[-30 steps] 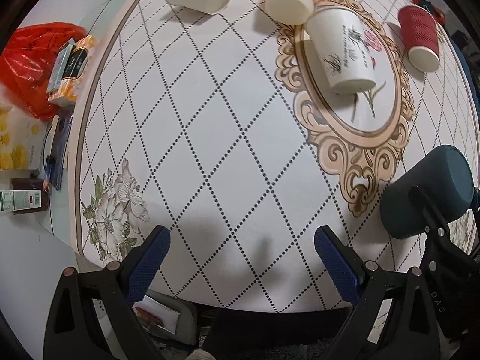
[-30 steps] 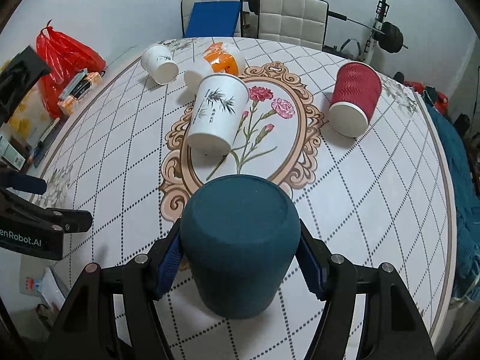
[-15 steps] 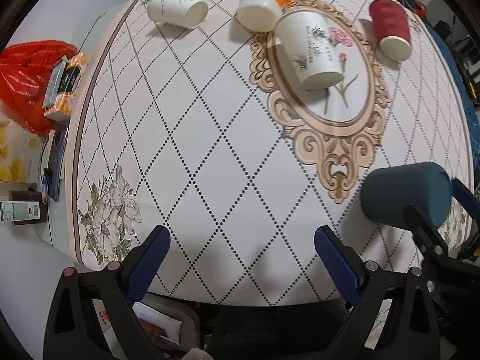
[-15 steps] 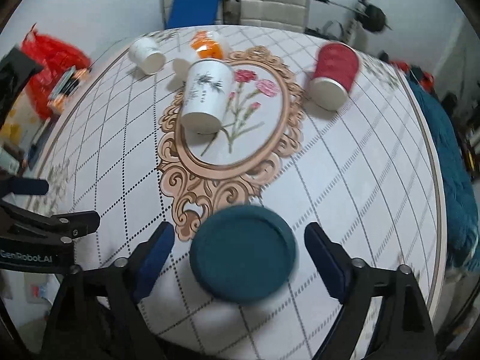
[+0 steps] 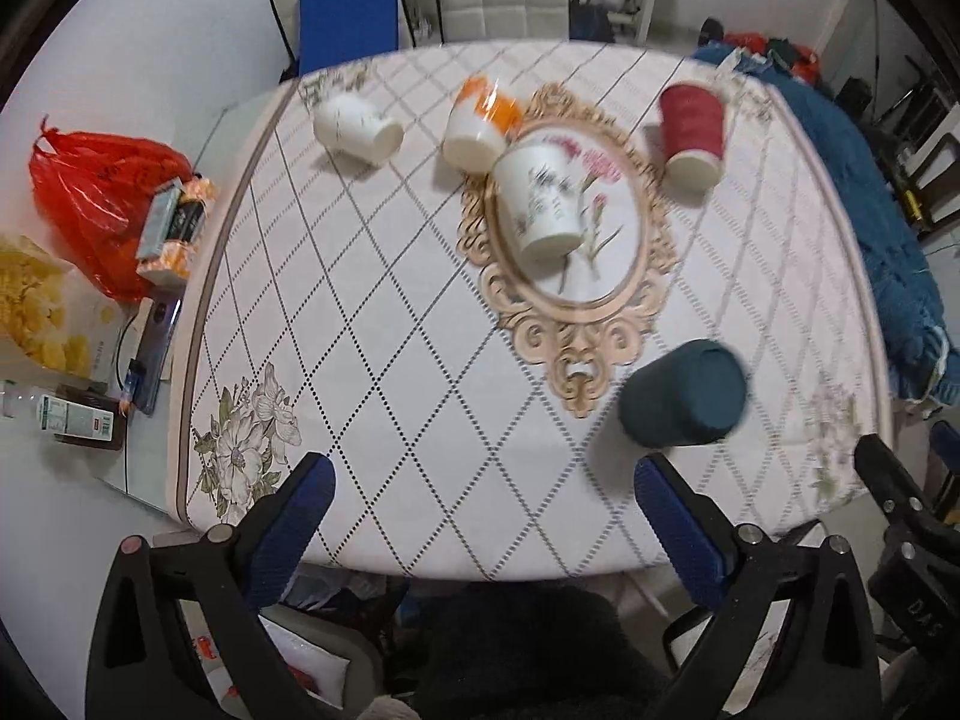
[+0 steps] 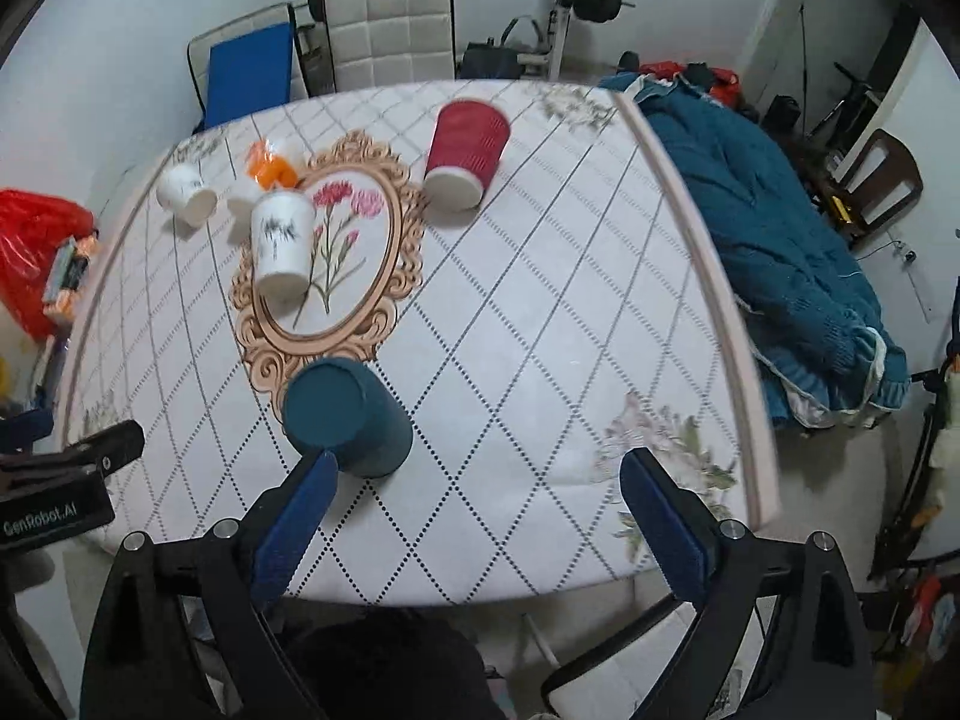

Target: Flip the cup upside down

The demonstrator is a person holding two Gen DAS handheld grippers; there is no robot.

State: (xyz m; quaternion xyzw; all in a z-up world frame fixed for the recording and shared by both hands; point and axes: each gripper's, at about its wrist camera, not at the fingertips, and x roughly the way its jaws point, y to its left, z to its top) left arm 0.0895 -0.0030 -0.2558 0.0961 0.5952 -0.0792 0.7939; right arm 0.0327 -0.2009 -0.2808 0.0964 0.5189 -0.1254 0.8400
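Observation:
A dark teal cup (image 5: 684,394) stands upside down near the table's front edge; it also shows in the right wrist view (image 6: 345,417). Further back stand a white flowered cup (image 5: 540,207), an orange-and-white cup (image 5: 480,126), a small white cup (image 5: 357,129) and a red ribbed cup (image 5: 691,129), all mouth down. My left gripper (image 5: 480,516) is open and empty, above the front edge, left of the teal cup. My right gripper (image 6: 477,510) is open and empty, pulled back from the teal cup, which sits by its left finger.
The table (image 6: 540,330) has a diamond-pattern cloth with an ornate oval motif. A red plastic bag (image 5: 102,204) and boxes lie left of it. A blue blanket (image 6: 780,252) lies to the right. Chairs (image 6: 390,30) and gym gear stand behind.
My right gripper opened, let go of the teal cup and pulled back and up. The cup stays upside down on the table. My left gripper also rose and drew back.

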